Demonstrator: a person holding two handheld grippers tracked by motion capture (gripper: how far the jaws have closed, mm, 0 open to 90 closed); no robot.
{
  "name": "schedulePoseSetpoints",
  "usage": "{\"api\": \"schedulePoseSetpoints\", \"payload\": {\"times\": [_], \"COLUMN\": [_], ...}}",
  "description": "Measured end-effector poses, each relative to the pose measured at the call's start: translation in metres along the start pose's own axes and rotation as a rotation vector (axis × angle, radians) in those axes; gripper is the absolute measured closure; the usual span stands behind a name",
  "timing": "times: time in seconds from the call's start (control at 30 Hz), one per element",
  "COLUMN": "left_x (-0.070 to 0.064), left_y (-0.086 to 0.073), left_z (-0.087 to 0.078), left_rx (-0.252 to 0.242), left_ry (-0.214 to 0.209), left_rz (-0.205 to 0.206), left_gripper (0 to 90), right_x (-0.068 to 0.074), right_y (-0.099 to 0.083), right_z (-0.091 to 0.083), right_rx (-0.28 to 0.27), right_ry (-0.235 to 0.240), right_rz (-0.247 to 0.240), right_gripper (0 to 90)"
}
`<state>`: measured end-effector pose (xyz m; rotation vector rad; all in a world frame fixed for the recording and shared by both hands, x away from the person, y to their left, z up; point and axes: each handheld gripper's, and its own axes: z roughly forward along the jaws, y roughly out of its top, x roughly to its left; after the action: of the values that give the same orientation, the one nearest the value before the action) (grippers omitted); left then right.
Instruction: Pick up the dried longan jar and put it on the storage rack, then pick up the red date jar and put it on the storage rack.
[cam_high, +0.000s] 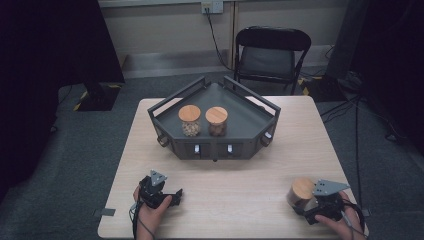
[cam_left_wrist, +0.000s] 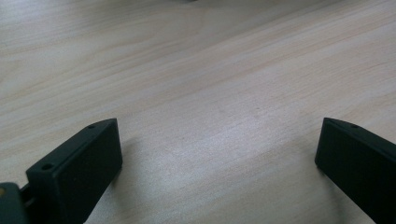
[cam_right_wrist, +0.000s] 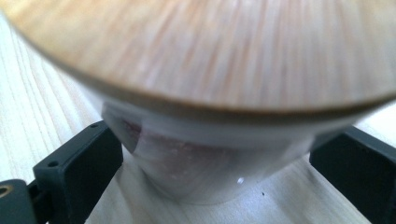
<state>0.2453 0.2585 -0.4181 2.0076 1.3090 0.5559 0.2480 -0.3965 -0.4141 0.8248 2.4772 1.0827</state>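
Observation:
A glass jar with a round wooden lid (cam_high: 301, 191) stands on the pale wooden table (cam_high: 225, 190) near its front right corner. My right gripper (cam_high: 306, 206) is around it, held by a hand. In the right gripper view the jar (cam_right_wrist: 210, 163) sits between the two spread black jaws, reddish-brown contents showing through the glass under the blurred lid. The jaws stand wide, close to the glass on both sides. My left gripper (cam_high: 172, 196) rests low at the front left, open, with bare tabletop between its jaws (cam_left_wrist: 219, 154).
A dark grey angular tray (cam_high: 220, 150) with raised rails sits at the table's middle back. It holds two more wooden-lidded jars, one pale-filled (cam_high: 190, 120) and one brown-filled (cam_high: 216, 121). A black folding chair (cam_high: 270, 55) stands behind the table.

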Motion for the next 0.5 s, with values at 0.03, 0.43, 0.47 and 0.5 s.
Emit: {"api": "schedulePoseSetpoints", "payload": {"times": [0.03, 0.43, 0.47, 0.5], "left_x": [0.0, 0.0, 0.0, 0.0], "left_y": [0.0, 0.0, 0.0, 0.0], "left_z": [0.0, 0.0, 0.0, 0.0], "left_rx": [0.0, 0.0, 0.0, 0.0], "left_ry": [0.0, 0.0, 0.0, 0.0], "left_rz": [0.0, 0.0, 0.0, 0.0], "left_gripper": [0.3, 0.3, 0.3, 0.3], "right_x": [0.0001, 0.0009, 0.0006, 0.0005], "right_y": [-0.0001, -0.0031, -0.0032, -0.0037], "right_z": [0.0, 0.0006, 0.0007, 0.0008], "right_rx": [-0.002, -0.036, -0.038, -0.043], "right_ry": [0.0, -0.004, -0.002, 0.0], "right_rz": [0.0, 0.012, 0.014, 0.018], "right_gripper": [1.8, 3.9, 3.9, 4.2]}}
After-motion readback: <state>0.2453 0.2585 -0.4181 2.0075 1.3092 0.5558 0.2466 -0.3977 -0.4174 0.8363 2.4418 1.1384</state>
